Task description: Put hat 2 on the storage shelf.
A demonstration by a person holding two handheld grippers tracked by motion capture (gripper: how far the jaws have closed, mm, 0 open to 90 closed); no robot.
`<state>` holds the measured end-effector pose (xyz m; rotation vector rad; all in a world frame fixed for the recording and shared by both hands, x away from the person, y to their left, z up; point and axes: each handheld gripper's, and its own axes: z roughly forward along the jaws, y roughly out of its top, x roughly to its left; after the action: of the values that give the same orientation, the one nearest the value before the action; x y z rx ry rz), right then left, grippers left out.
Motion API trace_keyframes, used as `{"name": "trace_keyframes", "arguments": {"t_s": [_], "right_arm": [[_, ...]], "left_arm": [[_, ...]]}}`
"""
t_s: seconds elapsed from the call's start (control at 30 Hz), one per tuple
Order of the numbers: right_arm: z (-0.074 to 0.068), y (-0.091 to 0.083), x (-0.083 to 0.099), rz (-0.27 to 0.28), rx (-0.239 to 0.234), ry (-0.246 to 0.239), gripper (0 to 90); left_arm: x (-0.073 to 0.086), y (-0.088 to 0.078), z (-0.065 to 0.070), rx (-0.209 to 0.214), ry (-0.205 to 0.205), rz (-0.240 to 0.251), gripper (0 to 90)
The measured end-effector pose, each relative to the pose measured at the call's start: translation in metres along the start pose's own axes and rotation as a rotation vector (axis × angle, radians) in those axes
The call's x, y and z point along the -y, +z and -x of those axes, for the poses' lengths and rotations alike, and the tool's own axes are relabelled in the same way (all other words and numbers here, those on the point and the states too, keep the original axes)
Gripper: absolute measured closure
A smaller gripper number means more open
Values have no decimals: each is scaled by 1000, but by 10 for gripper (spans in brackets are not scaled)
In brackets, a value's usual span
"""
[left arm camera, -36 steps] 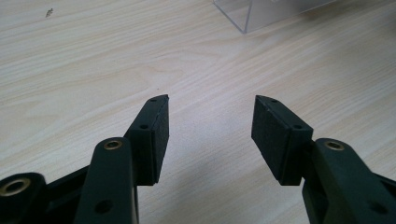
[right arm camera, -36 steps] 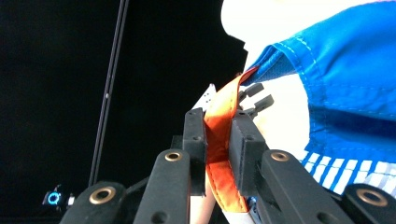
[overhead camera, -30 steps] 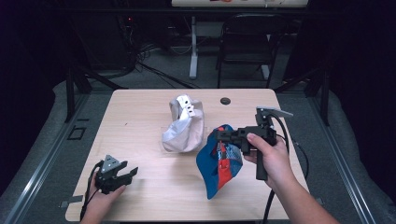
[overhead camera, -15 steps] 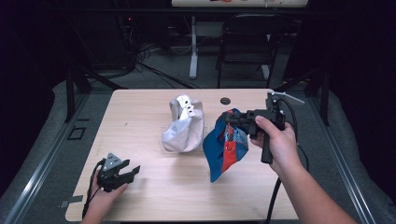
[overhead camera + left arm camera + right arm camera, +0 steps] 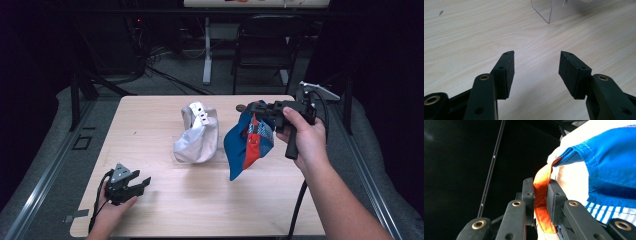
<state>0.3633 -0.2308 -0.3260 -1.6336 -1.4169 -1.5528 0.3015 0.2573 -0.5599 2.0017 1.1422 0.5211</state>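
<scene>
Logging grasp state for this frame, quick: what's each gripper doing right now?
Left gripper: open, empty, low over the wooden table.
Right gripper: shut on the orange strap of the blue cap, cap hanging above the table.

Left gripper [image 5: 131, 184] low, jaws apart; right gripper [image 5: 250, 108] raised, jaws clamped.

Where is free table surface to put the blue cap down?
Bare wood lies at the table's far left, and along the near edge between the left gripper and the blue cap. It is crowded around the white cap.
</scene>
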Motion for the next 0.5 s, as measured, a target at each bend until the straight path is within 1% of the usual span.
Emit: {"name": "trace_keyframes", "arguments": {"t_s": [0.13, 0.27, 0.37, 0.47, 0.5], "right_arm": [[-4, -3, -8, 26, 6, 2, 787], [-10, -8, -15, 46, -4, -7, 786], [-14, -10, -19, 58, 4, -17, 787], [-18, -11, -23, 72, 12, -16, 786], [-18, -11, -23, 81, 14, -15, 787]], "left_arm": [[0, 0, 0, 1, 5, -4, 471], [-1, 0, 0, 3, 9, -13, 471], [-1, 0, 1, -1, 10, -9, 471], [-1, 0, 0, 2, 12, -12, 471], [-1, -1, 0, 8, 14, -25, 471]]}}
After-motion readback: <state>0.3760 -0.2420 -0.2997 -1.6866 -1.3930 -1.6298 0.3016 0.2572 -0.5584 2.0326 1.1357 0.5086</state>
